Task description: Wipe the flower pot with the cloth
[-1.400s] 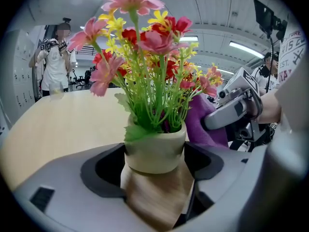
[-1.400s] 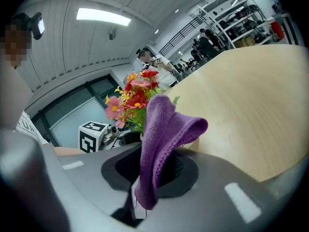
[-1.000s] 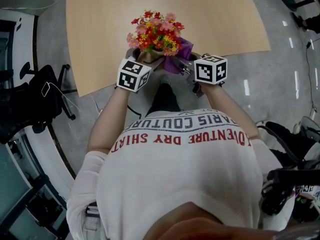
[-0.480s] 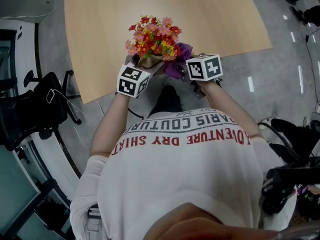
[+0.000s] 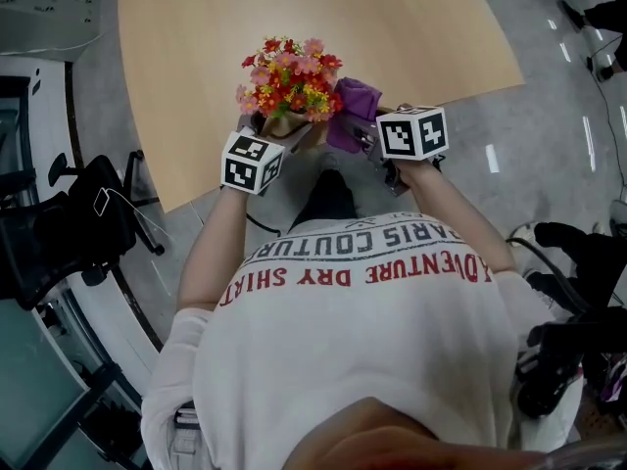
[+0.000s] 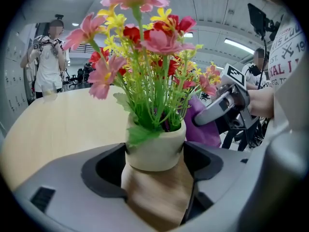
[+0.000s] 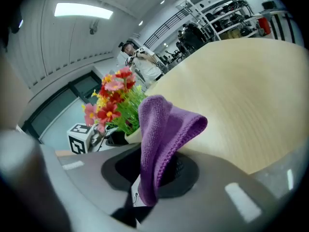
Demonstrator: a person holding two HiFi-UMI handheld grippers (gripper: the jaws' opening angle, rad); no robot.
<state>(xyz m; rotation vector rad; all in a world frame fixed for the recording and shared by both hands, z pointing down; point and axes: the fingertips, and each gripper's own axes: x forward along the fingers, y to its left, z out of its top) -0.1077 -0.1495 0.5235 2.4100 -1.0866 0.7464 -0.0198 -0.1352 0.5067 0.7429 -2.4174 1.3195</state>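
Black office chair stands at the far left of the head view, well apart from the work and not involved.

Next to the right, the left gripper pinches the flower pot. Its jaws stand wide and press on either side of the wood-toned lower body, below the cream rim. The pot sits upright at the near edge of the wooden table. Whether its base rests on the top or is carried clear of it cannot be determined. Judgement: the low grip steadies the pot and leaves the rim and upper wall exposed for wiping.

Artificial flowers, red, pink and yellow on green stems, rise straight from the pot. They crowd the space above the rim, so the cloth can reach the pot only from the side.

Just right of the flowers is the purple cloth. The right gripper is closed on its lower end, and a folded loop stands up beyond the jaws. Judgement: the loop serves as a soft wiping pad ahead of the hard jaws. The cloth lies close beside the pot's right flank. Contact cannot be confirmed from any view.

Judgement: wiping is in hand or about to begin. Main risk is the cloth snagging the stems.
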